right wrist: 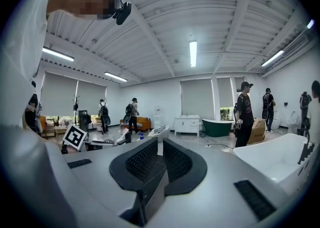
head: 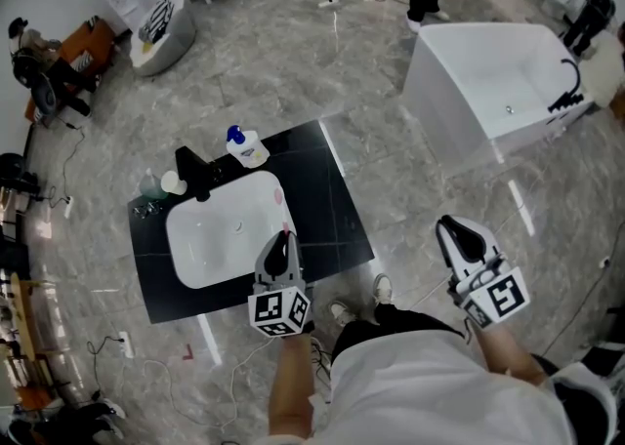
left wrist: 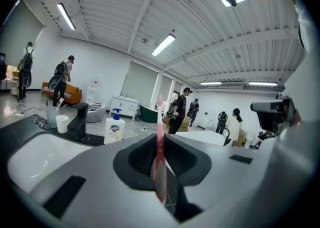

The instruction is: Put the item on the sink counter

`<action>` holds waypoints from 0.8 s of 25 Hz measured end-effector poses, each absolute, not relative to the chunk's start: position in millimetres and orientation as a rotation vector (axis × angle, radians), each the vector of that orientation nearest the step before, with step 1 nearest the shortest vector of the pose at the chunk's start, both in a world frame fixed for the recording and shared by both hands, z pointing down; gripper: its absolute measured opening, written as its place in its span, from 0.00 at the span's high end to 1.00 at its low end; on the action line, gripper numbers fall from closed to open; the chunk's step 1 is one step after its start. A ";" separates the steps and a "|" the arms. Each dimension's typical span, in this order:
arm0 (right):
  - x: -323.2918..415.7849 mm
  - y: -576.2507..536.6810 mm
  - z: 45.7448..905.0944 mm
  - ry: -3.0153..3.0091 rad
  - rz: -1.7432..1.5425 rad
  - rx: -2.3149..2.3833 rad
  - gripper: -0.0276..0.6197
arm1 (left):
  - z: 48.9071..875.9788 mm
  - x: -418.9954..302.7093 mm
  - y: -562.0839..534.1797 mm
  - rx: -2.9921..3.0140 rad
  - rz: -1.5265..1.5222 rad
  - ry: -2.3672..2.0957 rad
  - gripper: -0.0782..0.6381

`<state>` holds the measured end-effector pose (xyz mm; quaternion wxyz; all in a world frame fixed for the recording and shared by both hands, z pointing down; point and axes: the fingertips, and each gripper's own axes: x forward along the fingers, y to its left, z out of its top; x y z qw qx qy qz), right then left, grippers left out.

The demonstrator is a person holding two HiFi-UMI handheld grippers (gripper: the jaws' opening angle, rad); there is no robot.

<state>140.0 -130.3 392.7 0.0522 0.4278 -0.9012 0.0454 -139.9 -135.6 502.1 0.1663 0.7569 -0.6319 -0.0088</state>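
Note:
The black sink counter [head: 337, 209] holds a white basin [head: 220, 228]. My left gripper [head: 281, 240] hovers over the basin's right rim, shut on a pink toothbrush [head: 279, 201] whose end sticks out ahead of the jaws. In the left gripper view the toothbrush [left wrist: 159, 162] stands upright, pinched between the jaws of the left gripper [left wrist: 160, 144]. Off the counter to the right, my right gripper [head: 457, 230] hangs over the floor. Seen in its own view, the right gripper [right wrist: 159, 148] has its jaws together with nothing between them.
A black faucet [head: 195, 172], a white cup [head: 173, 182] and a soap bottle [head: 248, 148] stand along the counter's back. A white bathtub [head: 498, 82] sits to the right. People stand far off. The person's shoes [head: 381, 289] are by the counter's front corner.

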 end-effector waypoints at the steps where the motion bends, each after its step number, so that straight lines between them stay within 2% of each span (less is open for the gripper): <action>1: 139.7 -130.3 392.5 -2.739 0.138 1.301 0.87 | 505.9 -140.4 -136.3 2.151 -0.014 -1.799 0.83; 20: 138.0 -133.6 394.7 -2.682 0.137 1.335 0.87 | 576.1 -145.9 -168.4 2.088 0.134 -1.756 0.83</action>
